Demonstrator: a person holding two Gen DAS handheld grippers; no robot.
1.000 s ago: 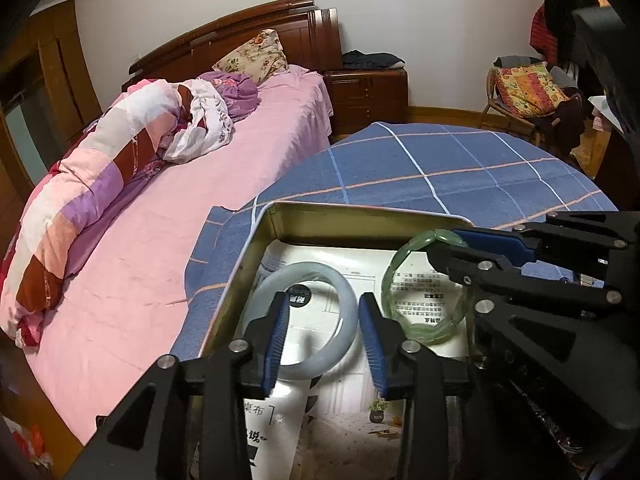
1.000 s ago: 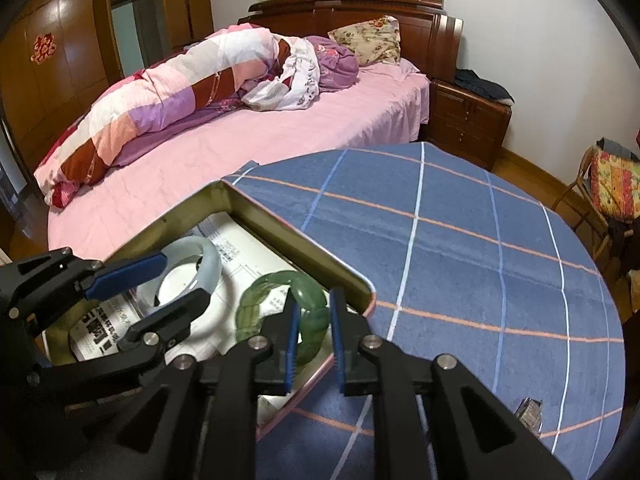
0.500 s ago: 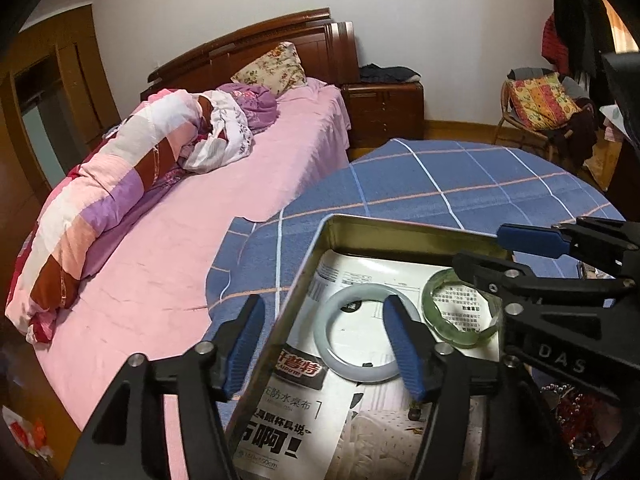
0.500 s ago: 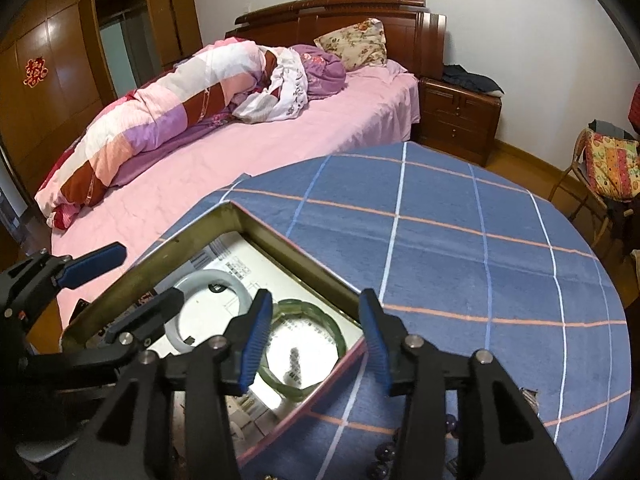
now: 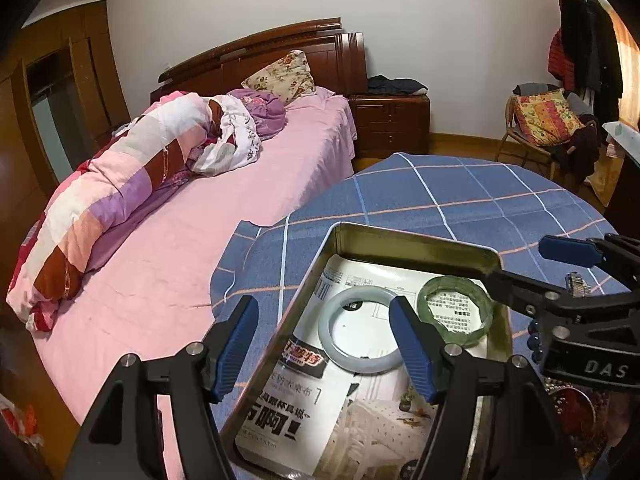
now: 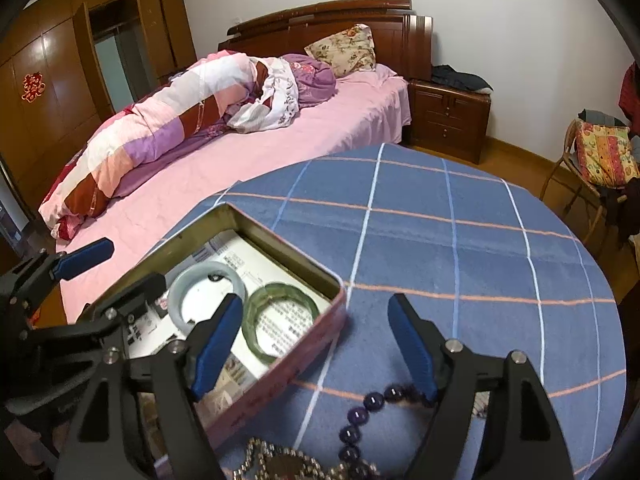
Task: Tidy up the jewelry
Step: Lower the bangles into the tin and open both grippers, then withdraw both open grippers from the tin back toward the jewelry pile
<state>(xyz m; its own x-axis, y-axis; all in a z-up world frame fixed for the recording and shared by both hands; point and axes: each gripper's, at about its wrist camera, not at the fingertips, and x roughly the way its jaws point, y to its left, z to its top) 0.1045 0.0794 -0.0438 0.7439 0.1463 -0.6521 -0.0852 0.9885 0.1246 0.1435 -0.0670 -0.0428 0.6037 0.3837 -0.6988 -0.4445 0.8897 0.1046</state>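
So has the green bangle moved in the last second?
Yes. The green bangle stood tilted on the tin's rim between the right tongs; now it lies flat inside the tin, and the opening tongs hold nothing.

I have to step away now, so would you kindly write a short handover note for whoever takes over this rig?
Left gripper: jaws opening, nothing between the pads.
Right gripper: jaws opening, holding nothing.
Tin box sits on the blue checked tablecloth, lined with printed paper.
Done: pale bangle and green bangle lie flat side by side in the box.
Left: purple bead bracelet and a metal chain piece lie on the cloth by the right gripper, outside the box.
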